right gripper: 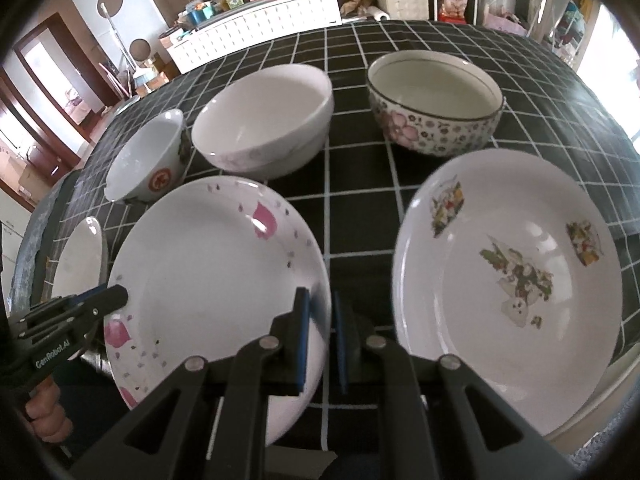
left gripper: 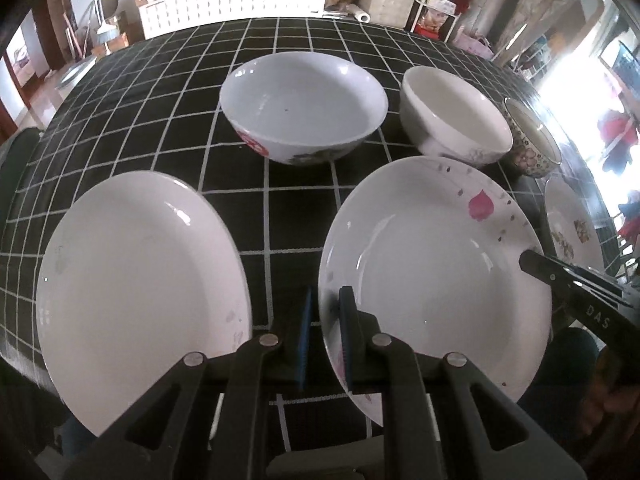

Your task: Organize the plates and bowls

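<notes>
A pink-petal plate (left gripper: pixel 432 264) (right gripper: pixel 208 272) lies at the table's near edge, between a plain white plate (left gripper: pixel 136 288) (right gripper: pixel 82 260) on its left and a flower-print plate (right gripper: pixel 508 280) (left gripper: pixel 572 228) on its right. My left gripper (left gripper: pixel 326 340) straddles the petal plate's left rim, with a narrow gap between the pads. My right gripper (right gripper: pixel 320 340) straddles its right rim the same way. Behind stand a red-marked bowl (left gripper: pixel 304 108) (right gripper: pixel 148 160), a white bowl (left gripper: pixel 452 116) (right gripper: pixel 264 116) and a floral bowl (right gripper: pixel 436 100) (left gripper: pixel 532 140).
The table has a black cloth with a white grid (left gripper: pixel 280 216). Its near edge runs just under both grippers. A white cabinet (left gripper: pixel 236 4) and cluttered shelves stand beyond the far edge.
</notes>
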The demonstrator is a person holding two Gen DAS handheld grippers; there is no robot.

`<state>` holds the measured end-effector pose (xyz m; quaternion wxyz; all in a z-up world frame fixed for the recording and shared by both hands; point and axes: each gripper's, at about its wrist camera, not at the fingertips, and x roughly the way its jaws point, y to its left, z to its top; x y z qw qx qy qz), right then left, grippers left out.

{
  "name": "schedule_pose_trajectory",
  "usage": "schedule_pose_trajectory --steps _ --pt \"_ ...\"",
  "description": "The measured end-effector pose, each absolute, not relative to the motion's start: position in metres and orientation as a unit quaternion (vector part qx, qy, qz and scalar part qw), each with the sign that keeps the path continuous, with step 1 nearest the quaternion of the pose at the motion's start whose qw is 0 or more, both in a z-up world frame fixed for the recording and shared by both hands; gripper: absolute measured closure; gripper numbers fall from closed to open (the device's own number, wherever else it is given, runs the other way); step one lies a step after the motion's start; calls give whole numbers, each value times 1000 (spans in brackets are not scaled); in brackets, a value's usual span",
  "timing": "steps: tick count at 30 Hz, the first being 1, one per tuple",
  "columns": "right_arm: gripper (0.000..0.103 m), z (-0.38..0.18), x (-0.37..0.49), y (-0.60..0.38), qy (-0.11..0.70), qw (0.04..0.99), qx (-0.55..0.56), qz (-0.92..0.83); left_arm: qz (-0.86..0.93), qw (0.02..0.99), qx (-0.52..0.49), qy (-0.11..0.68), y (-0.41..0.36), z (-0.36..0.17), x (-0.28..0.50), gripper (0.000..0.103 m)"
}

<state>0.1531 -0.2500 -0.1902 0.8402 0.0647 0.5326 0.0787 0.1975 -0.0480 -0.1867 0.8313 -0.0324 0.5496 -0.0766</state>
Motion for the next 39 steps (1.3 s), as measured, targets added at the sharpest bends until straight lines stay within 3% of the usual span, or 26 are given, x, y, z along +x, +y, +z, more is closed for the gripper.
schedule_pose_trajectory --steps 15,20,39 --pt "87 -190 153 -243 538 838 58 67 -81 830 -57 548 -44 -183 194 94" --pt "87 -177 144 -238 529 843 58 71 -80 838 -43 538 -41 -171 181 89" --pt "86 -150 154 -140 523 839 8 150 10 856 -70 512 63 -133 145 89"
